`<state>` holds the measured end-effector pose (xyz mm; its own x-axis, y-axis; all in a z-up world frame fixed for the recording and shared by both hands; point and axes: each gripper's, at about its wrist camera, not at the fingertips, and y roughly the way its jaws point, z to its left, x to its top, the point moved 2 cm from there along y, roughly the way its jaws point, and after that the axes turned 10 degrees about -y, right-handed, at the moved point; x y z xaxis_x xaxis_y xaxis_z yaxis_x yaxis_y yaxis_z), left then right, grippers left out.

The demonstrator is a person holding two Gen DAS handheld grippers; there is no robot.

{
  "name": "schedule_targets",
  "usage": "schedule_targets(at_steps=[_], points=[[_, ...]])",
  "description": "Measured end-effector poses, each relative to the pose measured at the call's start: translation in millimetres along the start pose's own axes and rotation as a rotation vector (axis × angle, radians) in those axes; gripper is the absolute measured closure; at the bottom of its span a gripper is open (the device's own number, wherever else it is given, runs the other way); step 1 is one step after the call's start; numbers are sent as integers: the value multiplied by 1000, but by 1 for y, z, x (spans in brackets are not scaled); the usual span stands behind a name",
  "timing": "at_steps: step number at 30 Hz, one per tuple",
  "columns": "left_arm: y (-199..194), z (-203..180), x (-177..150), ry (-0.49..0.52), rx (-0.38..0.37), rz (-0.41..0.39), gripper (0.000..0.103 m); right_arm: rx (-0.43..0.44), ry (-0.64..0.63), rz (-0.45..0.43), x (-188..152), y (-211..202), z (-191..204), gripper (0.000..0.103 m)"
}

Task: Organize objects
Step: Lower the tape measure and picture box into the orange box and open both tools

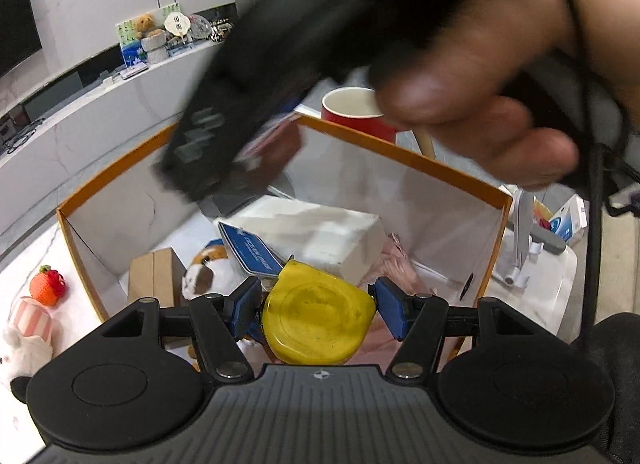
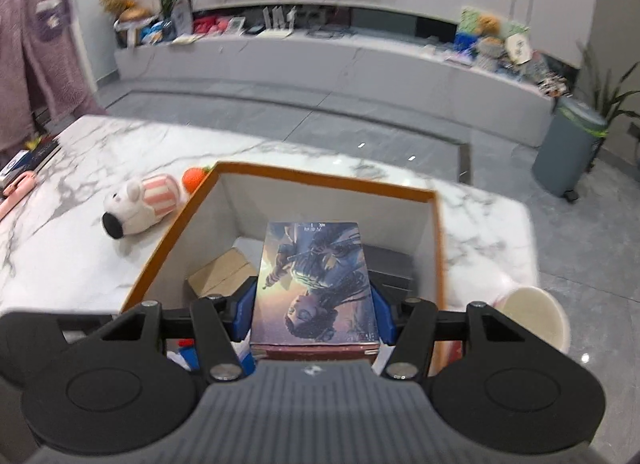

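From the left wrist, the left gripper [image 1: 316, 306] is seen with its jaws closed on a yellow tape measure [image 1: 318, 322], held over the near edge of the orange-rimmed box [image 1: 400, 152]. The box already holds a good deal: a white block [image 1: 320, 236] at the centre, a blue card [image 1: 250, 252] leaning at its 8 o'clock, a small cardboard carton [image 1: 154, 276] and a brown-and-white plush [image 1: 206, 272] further toward 9 o'clock, and pink cloth [image 1: 390, 268] at 4 o'clock. Above the box, at 12 o'clock, the right gripper is seen blurred, carried by the person's hand [image 1: 492, 76]. Outside the box, a red cup [image 1: 356, 112] stands behind its far wall, and an orange knitted fruit [image 1: 48, 284] and a striped white plush [image 1: 26, 332] lie on the counter [image 1: 24, 276] at 9 o'clock.

From the right wrist, the right gripper [image 2: 314, 314] is seen with its jaws gripping a picture-covered box [image 2: 316, 284] by its sides, poised over the open box. The carton is visible beneath at 9 o'clock. The plush and the fruit lie on the counter just beyond the box's left wall, and a few flat items rest at the counter's far left edge.

The task is judged well advanced: both held items appear about to be deposited, while the plush, the fruit and the cup remain to be gathered.
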<state>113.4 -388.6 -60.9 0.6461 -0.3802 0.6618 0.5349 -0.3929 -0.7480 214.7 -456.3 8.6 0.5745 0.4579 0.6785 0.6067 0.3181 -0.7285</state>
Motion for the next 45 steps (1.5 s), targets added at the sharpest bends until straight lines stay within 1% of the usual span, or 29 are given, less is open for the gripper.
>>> schedule_targets(at_steps=[3, 7, 11, 13, 14, 21, 31, 36, 42, 44, 45], points=[[3, 1, -3, 3, -7, 16, 31, 42, -4, 35, 8, 20, 3, 44], [3, 6, -5, -11, -16, 15, 31, 79, -36, 82, 12, 41, 9, 43], [4, 14, -7, -60, -27, 8, 31, 121, -51, 114, 15, 59, 10, 43], [4, 19, -6, -91, -35, 3, 31, 115, -47, 126, 16, 67, 9, 43], [3, 21, -6, -101, -36, -8, 35, 111, -46, 129, 16, 70, 8, 43], [-8, 27, -6, -147, -43, -30, 35, 118, -36, 137, 22, 83, 8, 44], [-18, 31, -7, -170, -41, -38, 35, 95, -39, 157, 28, 95, 11, 44], [-23, 32, -10, -179, -49, -47, 35, 56, -40, 184, 30, 105, 11, 44], [-33, 37, -11, -191, -61, -76, 35, 60, -11, 182, 32, 112, 5, 43], [-39, 39, -12, -197, -71, -92, 35, 63, -4, 181, 32, 111, 5, 39], [-37, 40, -7, -199, -76, -98, 35, 56, 0, 173, 33, 109, 6, 38]])
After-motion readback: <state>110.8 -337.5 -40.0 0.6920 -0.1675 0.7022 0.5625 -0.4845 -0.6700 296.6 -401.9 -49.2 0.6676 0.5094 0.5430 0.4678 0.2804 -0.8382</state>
